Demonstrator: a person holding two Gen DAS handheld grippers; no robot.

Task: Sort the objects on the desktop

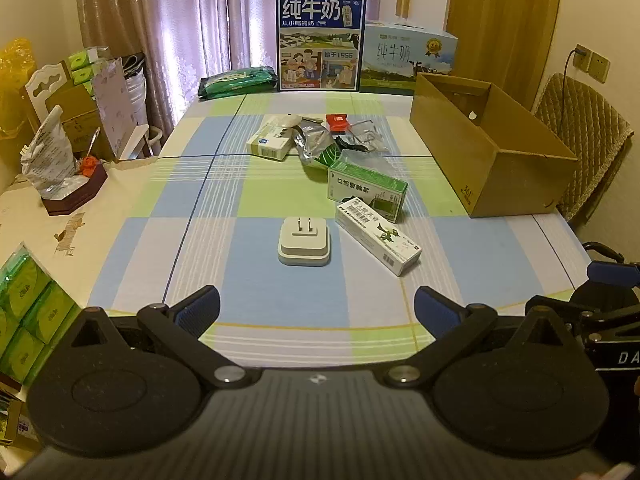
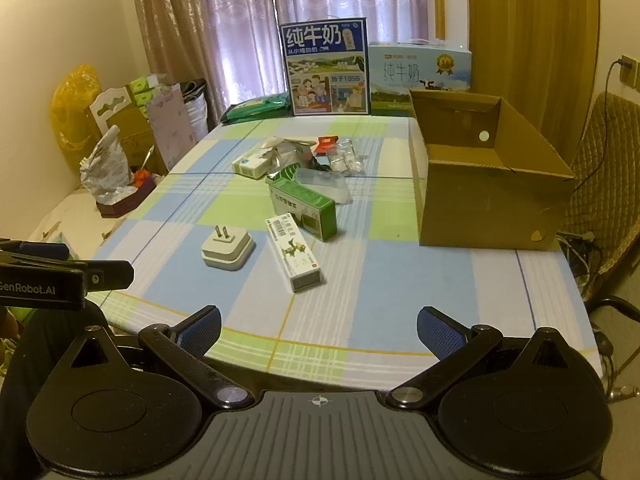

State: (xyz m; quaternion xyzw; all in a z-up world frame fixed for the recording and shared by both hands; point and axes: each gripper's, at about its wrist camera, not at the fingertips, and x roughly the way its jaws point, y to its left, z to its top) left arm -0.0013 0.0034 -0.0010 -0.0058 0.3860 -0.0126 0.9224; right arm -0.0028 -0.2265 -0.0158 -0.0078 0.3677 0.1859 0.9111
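Note:
A white plug adapter [image 1: 304, 245] [image 2: 227, 249] lies prongs-up on the checked tablecloth, nearest both grippers. To its right lie a long white medicine box [image 1: 378, 241] [image 2: 293, 253] and a green box [image 1: 367, 184] [image 2: 303, 204]. Farther back sit a small white box [image 1: 269, 143] [image 2: 250, 165], foil and plastic packets [image 1: 316, 145] and a red item [image 1: 337, 122] [image 2: 326, 144]. An open cardboard box [image 1: 486, 148] [image 2: 480, 176] stands at the right. My left gripper [image 1: 317, 309] and right gripper [image 2: 319, 330] hover open and empty over the near table edge.
Two milk cartons [image 1: 321, 42] [image 2: 418, 72] and a green pack [image 1: 238, 82] stand at the table's far end. A side surface on the left holds a crumpled bag [image 1: 48, 156] and green tissue packs [image 1: 28, 308]. A padded chair [image 2: 604, 184] is at the right.

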